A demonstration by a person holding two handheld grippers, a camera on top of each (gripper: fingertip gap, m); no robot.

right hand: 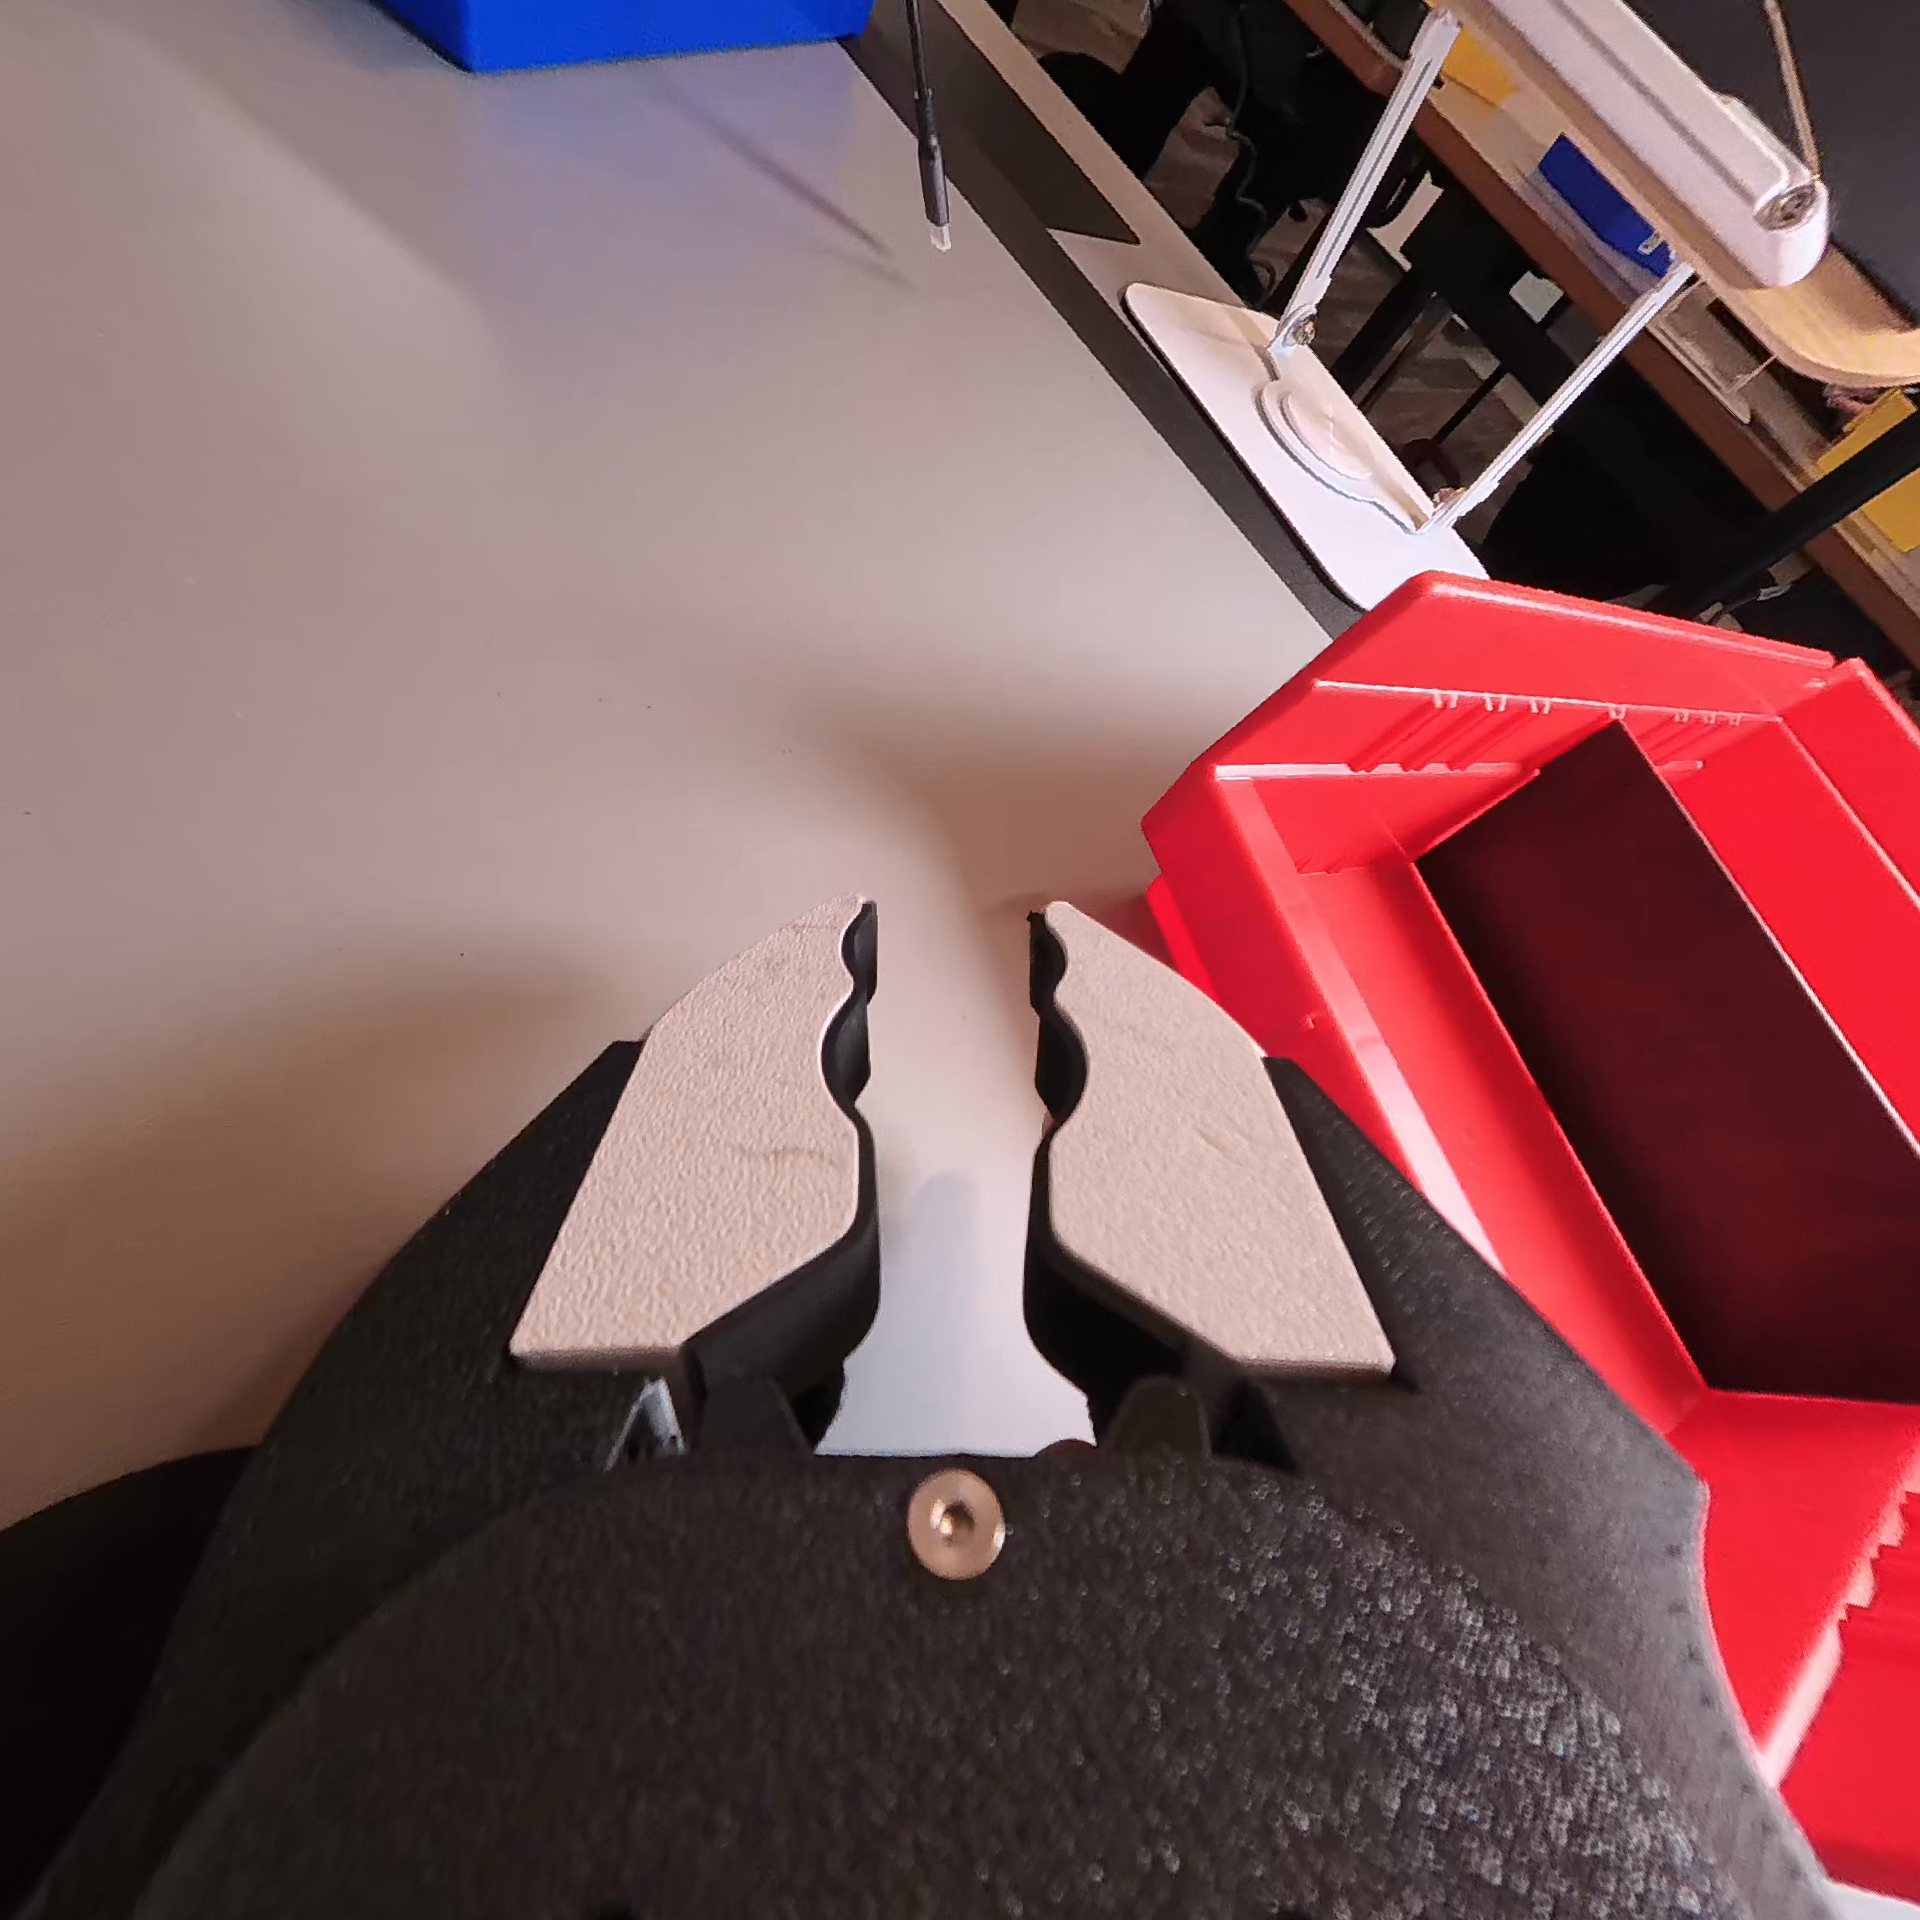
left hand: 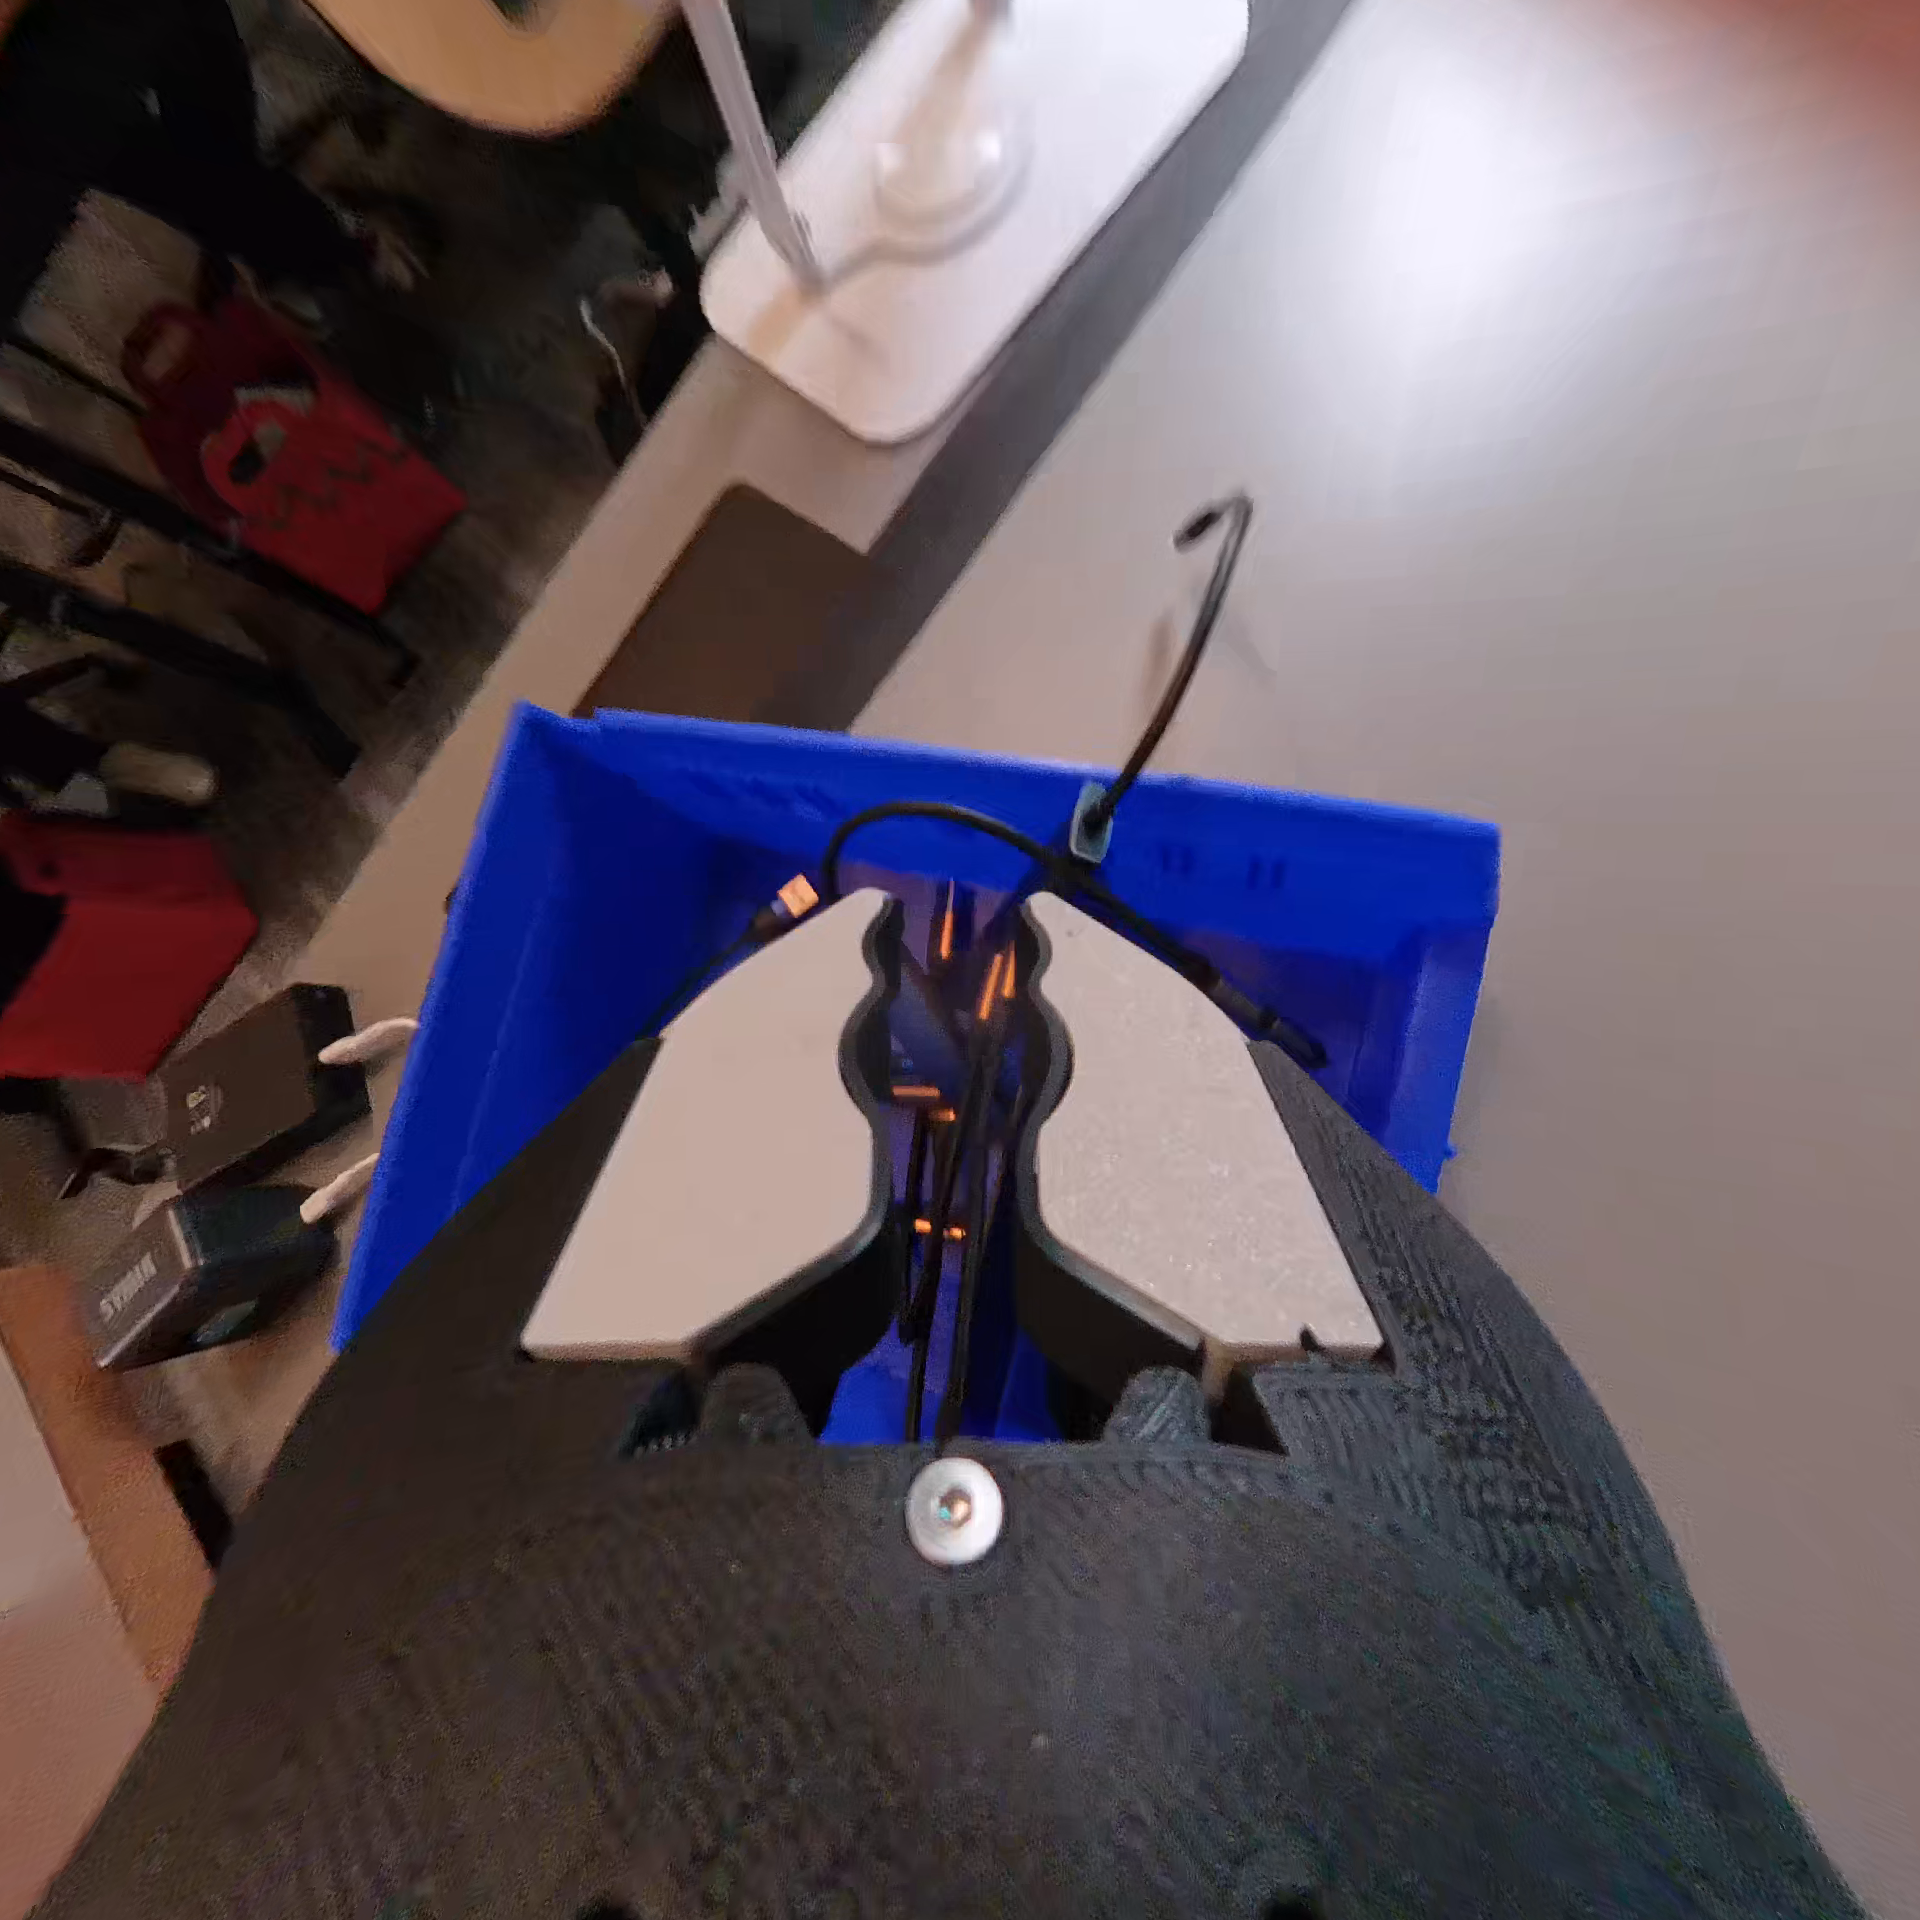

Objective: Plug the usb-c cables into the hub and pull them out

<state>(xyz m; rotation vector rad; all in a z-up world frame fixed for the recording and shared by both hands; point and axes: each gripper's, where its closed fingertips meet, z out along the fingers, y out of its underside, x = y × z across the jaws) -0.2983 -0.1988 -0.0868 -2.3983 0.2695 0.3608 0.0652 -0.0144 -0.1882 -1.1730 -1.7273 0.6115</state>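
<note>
Left gripper (left hand: 954,914): black textured body with grey finger plates, held over the blue plastic bin (left hand: 582,935); the jaws are seen parted by a narrow gap, with thin black cables (left hand: 935,1247) running through that gap. Whether anything is pinched cannot be told.

Cables: a bundle of thin black usb-c cables with orange-marked plugs is seen inside the blue bin, directly ahead of and below the left fingertips; their long axis runs roughly along the gripper's own axis. One cable (left hand: 1195,634) is draped over the far rim and trails onto the grey tabletop (left hand: 1558,520).

Right gripper (right hand: 951,920): released, jaws apart with nothing between them, held above bare tabletop beside the red plastic bin (right hand: 1351,790), which appears empty.

Hub: not identified in either view.

Nearer gripper: the left is judged far nearer the cables; the right is well apart from them.

Next move: a cable would likely be gripped near its plug.
</note>
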